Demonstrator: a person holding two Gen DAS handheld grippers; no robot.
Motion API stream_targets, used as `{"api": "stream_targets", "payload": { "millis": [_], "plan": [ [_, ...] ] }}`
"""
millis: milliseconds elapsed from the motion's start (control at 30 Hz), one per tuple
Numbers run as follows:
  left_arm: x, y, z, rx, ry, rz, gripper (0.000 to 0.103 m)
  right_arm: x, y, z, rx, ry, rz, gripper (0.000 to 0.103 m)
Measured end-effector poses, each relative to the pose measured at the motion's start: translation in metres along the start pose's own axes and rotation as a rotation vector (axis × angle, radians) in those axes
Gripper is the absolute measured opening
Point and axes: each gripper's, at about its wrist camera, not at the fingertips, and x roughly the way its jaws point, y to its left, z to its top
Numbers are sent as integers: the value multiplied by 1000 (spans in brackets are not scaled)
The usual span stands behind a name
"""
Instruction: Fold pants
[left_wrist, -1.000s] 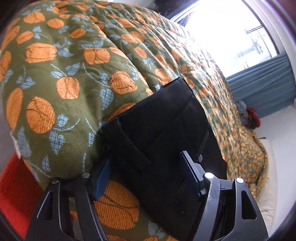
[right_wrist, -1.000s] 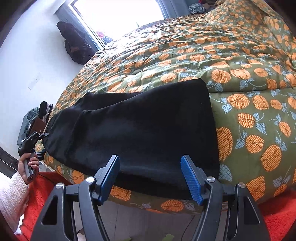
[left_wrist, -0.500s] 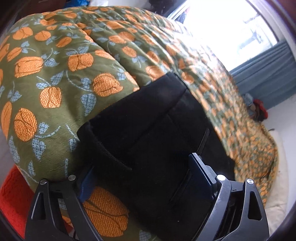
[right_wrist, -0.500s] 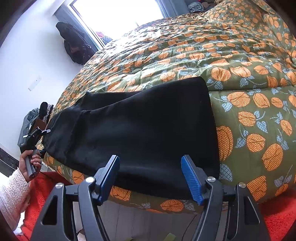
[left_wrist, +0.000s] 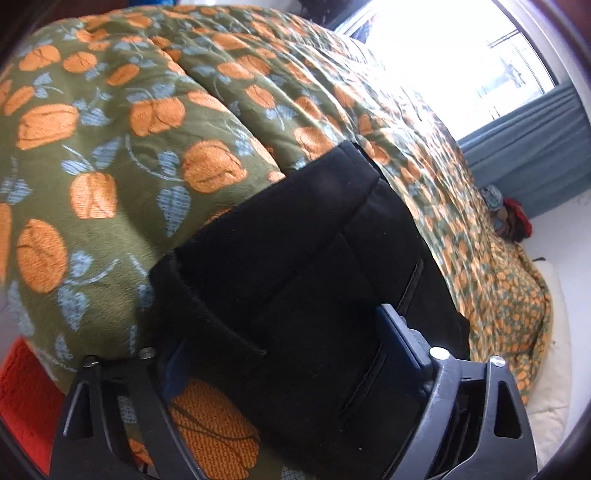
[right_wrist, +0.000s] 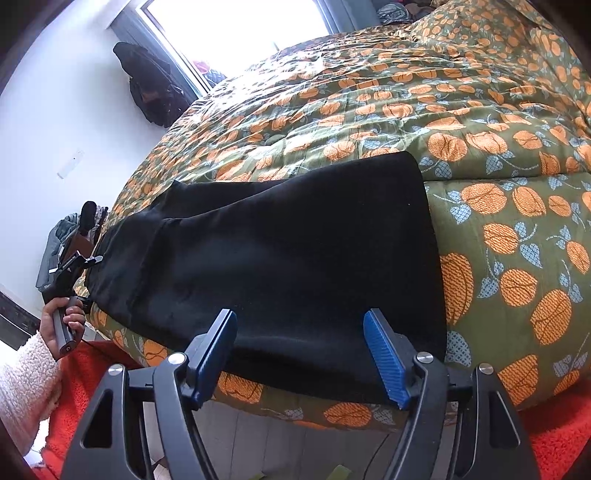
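The black pants (right_wrist: 295, 258) are seen laid lengthwise along the bed's (right_wrist: 498, 229) near edge, seemingly folded leg on leg with crosswise folds judged left, while the left claw (left_wrist: 280, 354) is closing astride the waistband and the right claw (right_wrist: 299, 350) is opening, gripping nothing.

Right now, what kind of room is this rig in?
Almost certainly a bedroom: black pants lie on a bed under a quilted green comforter with orange print, a bright window with blue curtains beyond, clothing hanging on the wall.
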Motion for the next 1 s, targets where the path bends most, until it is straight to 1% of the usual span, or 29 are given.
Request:
{"api": "stream_targets", "payload": {
  "millis": [33, 100, 133, 200, 233, 267, 300, 367, 400, 467, 533, 667, 733, 833, 900, 933, 1000],
  "plan": [
    [-1, 1, 0, -2, -9, 6, 74, -1, -1, 0, 2, -1, 3, 71],
    [-8, 6, 0, -16, -24, -7, 57, -1, -2, -1, 4, -2, 6, 71],
    [-10, 10, 0, -26, -24, -17, 53, -1, -2, -1, 5, -1, 8, 71],
    [-16, 17, 1, -49, -25, -34, 37, -1, -2, -1, 5, -2, 8, 71],
    [-18, 17, 2, -50, -24, -38, 34, -1, -2, 0, 6, -2, 9, 71],
    [-22, 15, 3, -41, -27, -41, 28, -1, -2, 0, 6, -2, 9, 71],
    [-25, 10, 3, -20, -31, -31, 24, 0, -3, 0, 8, -3, 11, 71],
    [-33, -2, 2, 28, -43, -2, 19, 0, -3, 1, 12, -5, 15, 71],
    [-40, -12, 1, 63, -54, 15, 18, 0, -3, 1, 15, -6, 16, 71],
    [-57, -34, 1, 126, -81, 24, 17, 0, -4, 1, 21, -10, 22, 71],
    [-73, -52, -2, 178, -104, 10, 16, -2, -5, 2, 29, -13, 30, 71],
    [-110, -106, -17, 348, -150, -24, 16, -3, -10, 4, 55, -17, 50, 71],
    [-125, -141, -35, 454, -161, -50, 15, -3, -12, 4, 67, -18, 60, 71],
    [-135, -183, -62, 584, -163, -79, 15, -4, -13, 5, 76, -23, 66, 71],
    [-134, -216, -92, 687, -144, -112, 15, -5, -13, 5, 76, -28, 68, 71],
    [-133, -224, -101, 717, -135, -121, 15, -6, -13, 5, 75, -30, 68, 71],
    [-125, -251, -135, 817, -107, -146, 15, -10, -13, 5, 72, -40, 68, 71]
  ]
}}
